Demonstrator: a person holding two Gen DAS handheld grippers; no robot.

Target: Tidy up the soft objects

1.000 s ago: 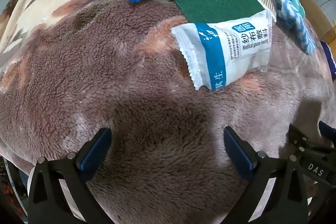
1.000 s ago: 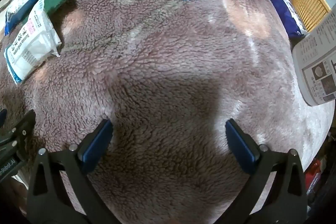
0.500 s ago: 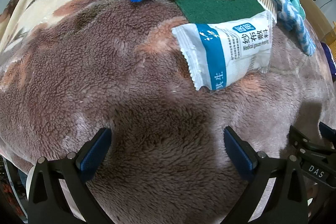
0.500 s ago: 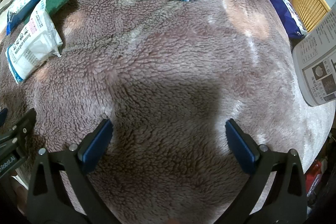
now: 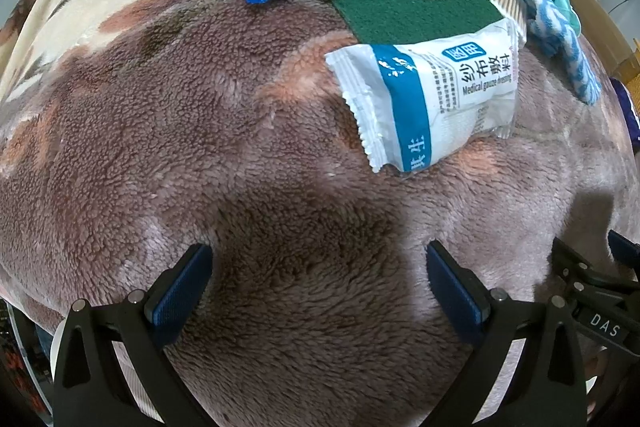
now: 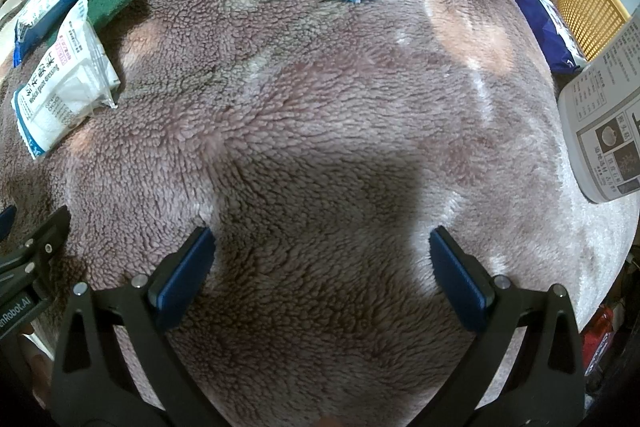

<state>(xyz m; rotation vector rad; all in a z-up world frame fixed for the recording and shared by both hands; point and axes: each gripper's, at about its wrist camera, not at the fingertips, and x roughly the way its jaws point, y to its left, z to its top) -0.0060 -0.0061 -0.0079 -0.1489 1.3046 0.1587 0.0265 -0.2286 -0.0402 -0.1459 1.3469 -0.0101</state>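
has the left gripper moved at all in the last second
Barely. The white gauze packet and green pad sit almost where they did in its view, so the open left gripper has stayed nearly still.

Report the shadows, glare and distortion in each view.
Left wrist view: a dark shadow on the blanket ahead of the left gripper; glare on the gauze packet; fisheye bulge, black corners. Right wrist view: a similar shadow ahead of the right gripper; same bulge.
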